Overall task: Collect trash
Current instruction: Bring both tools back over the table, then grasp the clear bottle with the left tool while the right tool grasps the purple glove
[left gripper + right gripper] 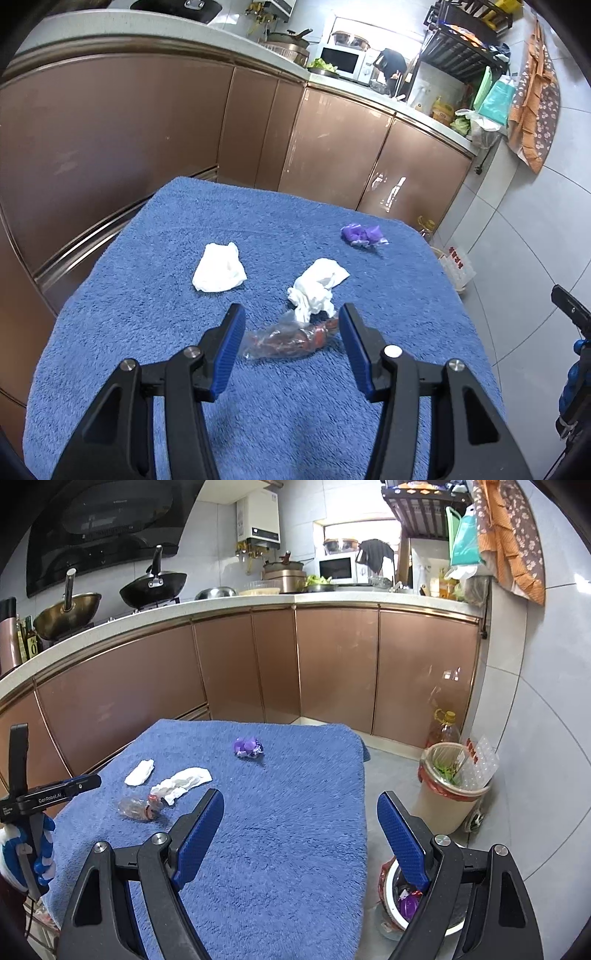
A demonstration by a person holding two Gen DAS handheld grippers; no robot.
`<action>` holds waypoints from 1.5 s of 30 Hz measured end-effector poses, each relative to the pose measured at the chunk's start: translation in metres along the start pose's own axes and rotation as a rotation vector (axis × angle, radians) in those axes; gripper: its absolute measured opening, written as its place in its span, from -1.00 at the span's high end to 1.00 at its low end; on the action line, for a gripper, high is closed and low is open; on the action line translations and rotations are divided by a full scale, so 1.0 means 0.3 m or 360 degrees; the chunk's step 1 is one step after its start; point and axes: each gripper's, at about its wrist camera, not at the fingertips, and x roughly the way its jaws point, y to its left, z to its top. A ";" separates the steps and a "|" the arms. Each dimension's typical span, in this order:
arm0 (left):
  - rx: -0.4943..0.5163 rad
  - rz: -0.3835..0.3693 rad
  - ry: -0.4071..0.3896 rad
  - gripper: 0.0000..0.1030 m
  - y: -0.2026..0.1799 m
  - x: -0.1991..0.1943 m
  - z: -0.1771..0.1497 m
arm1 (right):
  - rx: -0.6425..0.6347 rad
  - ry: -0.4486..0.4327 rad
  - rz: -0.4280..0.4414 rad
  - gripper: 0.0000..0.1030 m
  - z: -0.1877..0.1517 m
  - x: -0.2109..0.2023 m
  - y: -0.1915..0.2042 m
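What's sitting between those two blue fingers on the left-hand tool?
In the left wrist view, a crumpled clear plastic wrapper lies on the blue towel in front of the open left gripper, framed by its fingers, untouched; a white tissue sits just beyond.

Copper-brown cabinets (332, 664) under a pale countertop (229, 600), grey tiled wall (535, 701) and floor (391, 771).

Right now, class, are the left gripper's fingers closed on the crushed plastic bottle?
No: the fingers stand apart either side of the crushed plastic bottle, not touching it.
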 end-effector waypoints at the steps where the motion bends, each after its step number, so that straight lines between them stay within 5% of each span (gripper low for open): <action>1: -0.0008 -0.0014 0.0012 0.01 0.006 0.014 0.000 | 0.0002 0.0010 0.0004 -0.64 -0.001 0.018 0.000; 29: 0.0242 -0.0172 0.0326 0.03 -0.002 0.314 -0.084 | -0.0105 0.0263 0.0236 -0.53 -0.026 0.435 0.191; 33: 0.0197 -0.0207 0.0349 0.30 0.015 0.335 -0.085 | -0.0122 0.0302 0.0271 -0.51 -0.029 0.498 0.219; 36: 0.0157 -0.0231 0.0364 0.77 0.033 0.341 -0.089 | -0.0144 0.0327 0.0301 -0.51 -0.031 0.543 0.255; 45: -0.0001 -0.0307 0.0293 0.91 0.094 0.314 -0.084 | -0.0221 0.0400 0.0419 -0.44 -0.035 0.670 0.375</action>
